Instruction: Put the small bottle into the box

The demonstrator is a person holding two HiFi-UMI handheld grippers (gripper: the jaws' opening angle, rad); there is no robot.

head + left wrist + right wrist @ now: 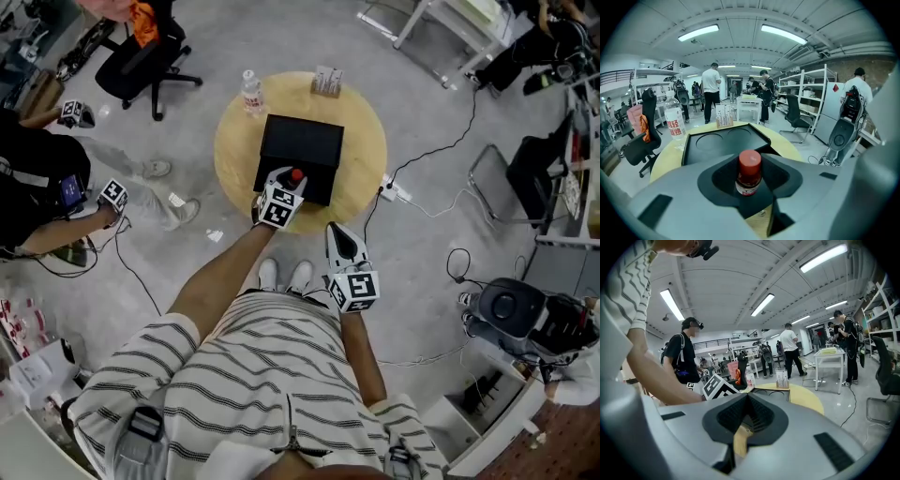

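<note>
Round tabletop [370, 141] w/ black box [302, 142]: my left tongs [284, 187] grip small bottle [749, 173] at box's near edge, not in yet; right tongs [746, 417] closed, empty. To do: lower in, release.

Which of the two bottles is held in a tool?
The small red-capped bottle, clamped in the left tool; the bigger clear bottle stands free on the table.
</note>
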